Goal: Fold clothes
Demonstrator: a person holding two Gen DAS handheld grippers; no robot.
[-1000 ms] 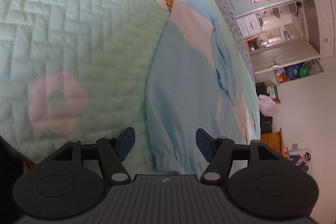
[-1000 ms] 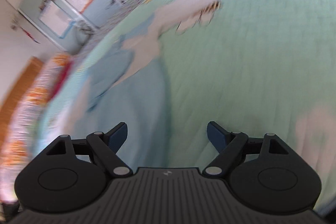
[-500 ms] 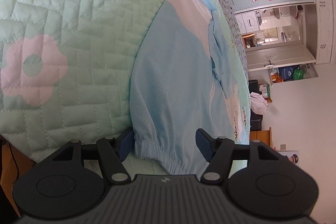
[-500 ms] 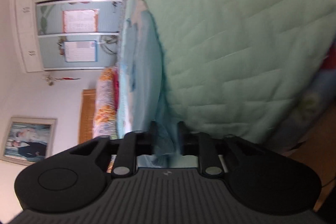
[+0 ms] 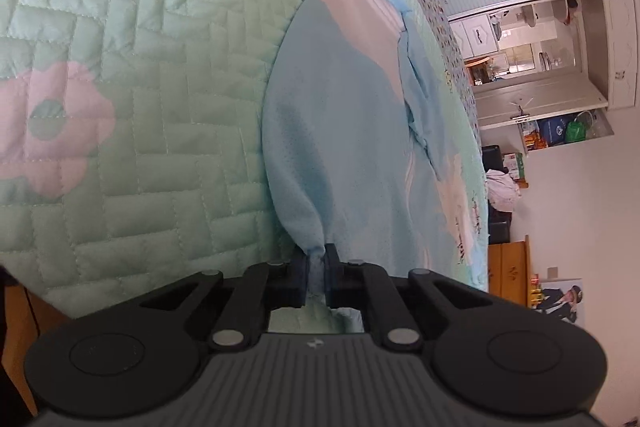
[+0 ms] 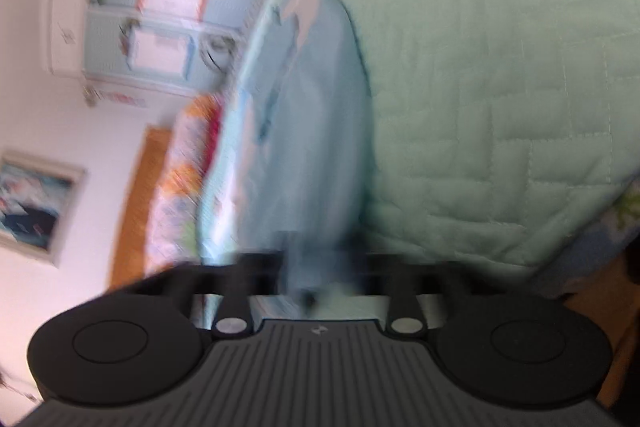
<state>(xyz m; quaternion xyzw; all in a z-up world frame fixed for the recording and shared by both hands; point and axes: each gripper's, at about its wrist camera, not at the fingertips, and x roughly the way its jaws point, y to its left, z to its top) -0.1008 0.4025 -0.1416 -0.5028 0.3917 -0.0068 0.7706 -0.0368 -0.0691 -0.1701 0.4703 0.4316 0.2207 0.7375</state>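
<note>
**Soft daylight, one sharp view, one smeared**

Even daylight is filling both fisheye views, with edges bowing and corners darkening. The left wrist view is staying crisp across the mint-green quilted bedspread (image 5: 168, 75). The right wrist view is smearing with motion blur, and glare is washing out its white wall (image 6: 44, 115).

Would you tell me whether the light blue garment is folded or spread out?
Spread out: the light blue garment lies lengthwise along the green quilt, hem pinched by left gripper.

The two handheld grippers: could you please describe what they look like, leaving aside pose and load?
The left gripper and the right gripper look alike: a matte black ribbed body bearing a small pale logo, round black discs at either side, black linkage arms with silver pivot pins, and dark blue finger pads. No cables, hands or sleeves show.
</note>
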